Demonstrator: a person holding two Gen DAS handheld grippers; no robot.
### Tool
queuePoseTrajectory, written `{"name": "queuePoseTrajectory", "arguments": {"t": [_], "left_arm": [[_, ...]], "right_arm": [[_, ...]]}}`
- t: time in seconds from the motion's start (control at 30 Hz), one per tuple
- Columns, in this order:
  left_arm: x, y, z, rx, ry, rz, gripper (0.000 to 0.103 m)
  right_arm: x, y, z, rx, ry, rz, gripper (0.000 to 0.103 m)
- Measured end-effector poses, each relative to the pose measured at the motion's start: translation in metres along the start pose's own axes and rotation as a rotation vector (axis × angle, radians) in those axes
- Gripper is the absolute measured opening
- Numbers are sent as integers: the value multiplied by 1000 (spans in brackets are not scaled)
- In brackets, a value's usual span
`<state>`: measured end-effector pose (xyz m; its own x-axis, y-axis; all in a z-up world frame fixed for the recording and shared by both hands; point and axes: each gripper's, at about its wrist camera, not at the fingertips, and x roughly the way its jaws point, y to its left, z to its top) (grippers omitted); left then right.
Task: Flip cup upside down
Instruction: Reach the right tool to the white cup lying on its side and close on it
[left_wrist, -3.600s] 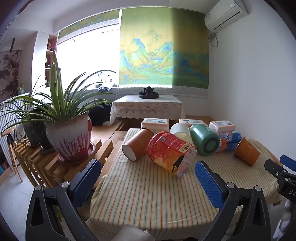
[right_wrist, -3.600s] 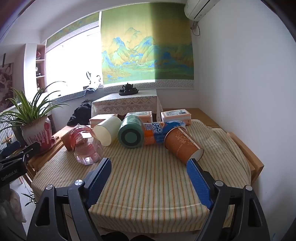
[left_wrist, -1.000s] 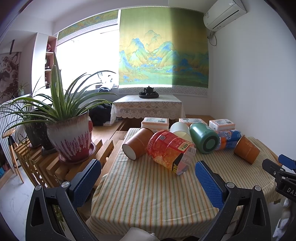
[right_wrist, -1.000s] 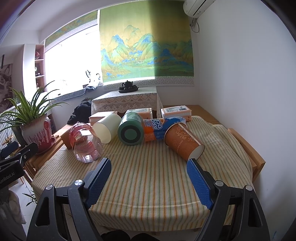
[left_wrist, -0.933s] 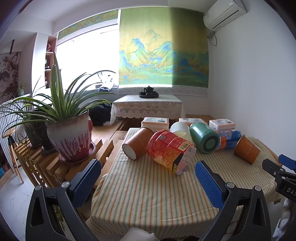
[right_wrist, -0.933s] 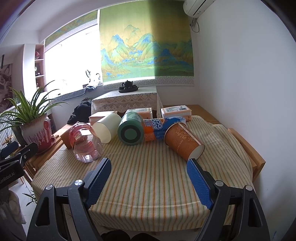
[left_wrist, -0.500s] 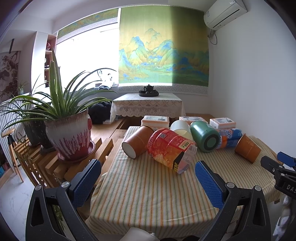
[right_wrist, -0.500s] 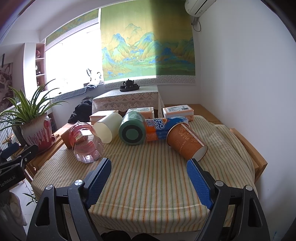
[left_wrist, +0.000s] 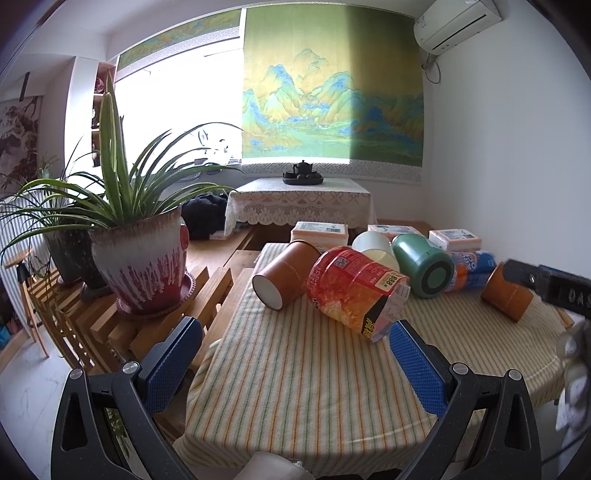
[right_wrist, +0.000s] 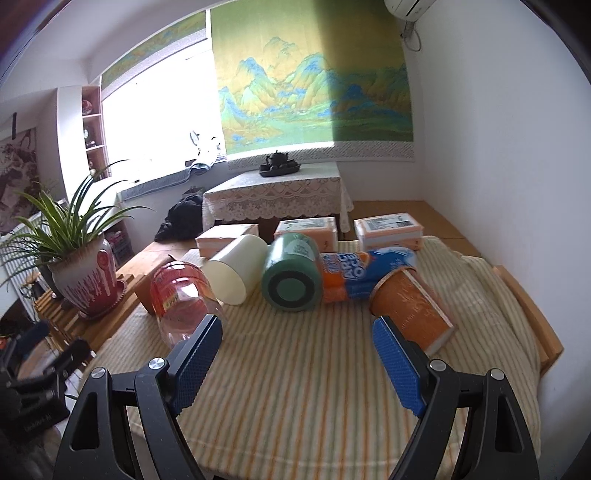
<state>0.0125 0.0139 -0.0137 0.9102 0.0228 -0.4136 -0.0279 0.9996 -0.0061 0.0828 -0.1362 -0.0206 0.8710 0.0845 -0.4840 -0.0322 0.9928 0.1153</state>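
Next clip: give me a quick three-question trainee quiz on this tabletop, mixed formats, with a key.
1. True or false: every cup on the striped tablecloth lies on its side.
2. Multiple choice: which lies nearest the right gripper? A) the green cup B) the orange paper cup C) the cream cup
3. Fill in: in the left wrist view, the clear container with the red label lies just beyond the left gripper, whose jaws stand ____.

Key
1. True.
2. B; it sits just past the right-hand fingertip.
3. Open, holding nothing.
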Motion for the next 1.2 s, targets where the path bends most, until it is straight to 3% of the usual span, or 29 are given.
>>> {"name": "queuePoseTrajectory", "arguments": {"t": [0.27,0.53,0.8,1.0,1.2], "left_arm": [[9,16,0,-20,13,23,102],[19,26,-3,-33,32,36,102],[32,38,-4,-53,46,51,102],[43,61,-12,-100,68,75,102],[55,87,-18,-149,77,100,102]], "right_arm": [[56,-3,49,46,143,120,81],[114,-12,88,79,265,121,80],[165,24,114,80,390,217,77],[218,50,113,98,589,228,76],[254,58,111,116,675,190,76]]}}
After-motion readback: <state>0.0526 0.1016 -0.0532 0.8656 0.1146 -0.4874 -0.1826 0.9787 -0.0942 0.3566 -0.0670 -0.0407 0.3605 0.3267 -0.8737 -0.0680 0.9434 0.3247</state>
